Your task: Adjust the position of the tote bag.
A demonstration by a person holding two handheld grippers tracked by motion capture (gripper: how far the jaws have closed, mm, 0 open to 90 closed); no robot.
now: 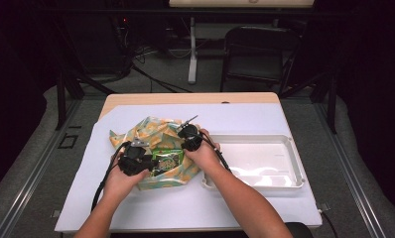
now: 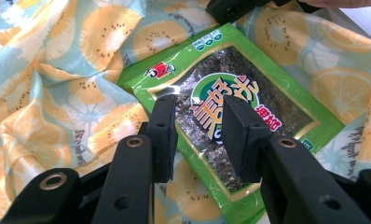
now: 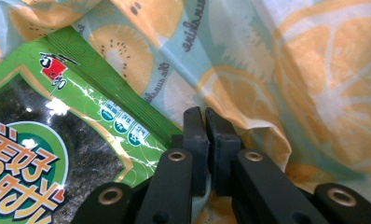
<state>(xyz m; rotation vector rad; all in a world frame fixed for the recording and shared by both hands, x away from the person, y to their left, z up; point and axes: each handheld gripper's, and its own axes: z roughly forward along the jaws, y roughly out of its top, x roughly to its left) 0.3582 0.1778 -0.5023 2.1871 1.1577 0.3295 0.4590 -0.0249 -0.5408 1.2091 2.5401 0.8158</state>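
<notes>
A green seaweed snack packet [image 2: 230, 100] lies flat on a crumpled cloth printed with orange and kiwi slices [image 2: 58, 70]. In the high view the cloth [image 1: 151, 130] and the packet [image 1: 166, 159] sit at the middle of the table. My left gripper [image 2: 200, 130] hovers over the packet's label, jaws open, nothing between the pads. My right gripper [image 3: 205, 133] rests at the packet's [image 3: 58, 140] far corner against a fold of the cloth [image 3: 314, 84]. Its jaws are shut to a thin dark slit, with nothing clearly pinched. From above, the left gripper [image 1: 134, 157] and the right gripper [image 1: 189, 135] flank the packet.
A white plastic tray [image 1: 295, 163] stands right of the cloth, close to the right forearm. A white sheet [image 1: 245, 119] covers the wooden table. The right gripper's tip [image 2: 230, 9] shows at the top of the left gripper view. A dark chair [image 1: 257, 49] stands beyond the table.
</notes>
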